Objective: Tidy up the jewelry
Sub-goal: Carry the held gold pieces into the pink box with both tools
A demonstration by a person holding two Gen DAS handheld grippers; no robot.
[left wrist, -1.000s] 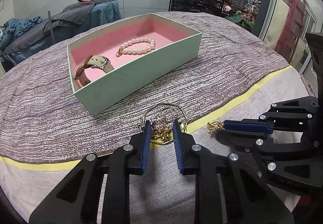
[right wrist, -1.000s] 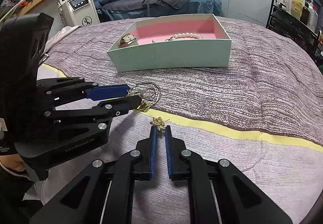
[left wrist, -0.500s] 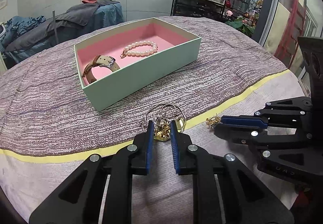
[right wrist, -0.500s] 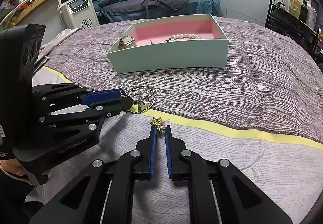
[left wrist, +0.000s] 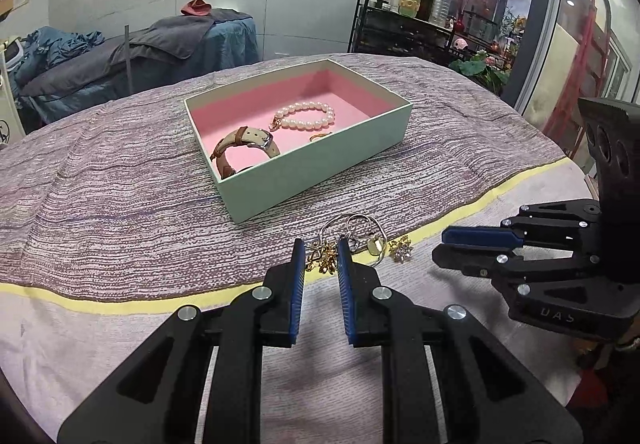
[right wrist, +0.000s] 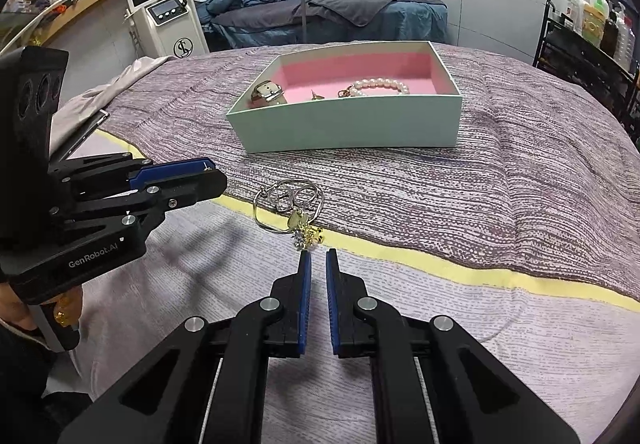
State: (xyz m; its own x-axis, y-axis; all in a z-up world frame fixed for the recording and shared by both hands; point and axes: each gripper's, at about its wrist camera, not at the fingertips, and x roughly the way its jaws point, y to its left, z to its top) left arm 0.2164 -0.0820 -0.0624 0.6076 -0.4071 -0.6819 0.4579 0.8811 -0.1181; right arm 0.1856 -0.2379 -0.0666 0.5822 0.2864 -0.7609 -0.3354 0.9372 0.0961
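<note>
Left wrist view, lower centre: the blue pads of my left gripper [left wrist: 322, 244] stand a little apart and appear to pinch a small gold ornament [left wrist: 322, 260] between their tips. The right wrist view cannot confirm this, as the near finger hides the gap.

Right wrist view, lower centre: my right gripper [right wrist: 319, 254] has just been opening. Its pads show a thin slot with nothing in it. A crystal earring [right wrist: 299, 240] lies on the striped cloth [right wrist: 480, 184] just beyond the tips, beside a silver bangle [right wrist: 288, 204] with a gold padlock charm.

Above centre sits the mint box [left wrist: 320, 172] with a pink lining, holding a pearl bracelet [left wrist: 306, 118] and a tan watch [left wrist: 244, 144].

I judge I am mid-transfer. Next I carry the ornament up over the near wall and let go inside, then fetch the loose pieces.
</note>
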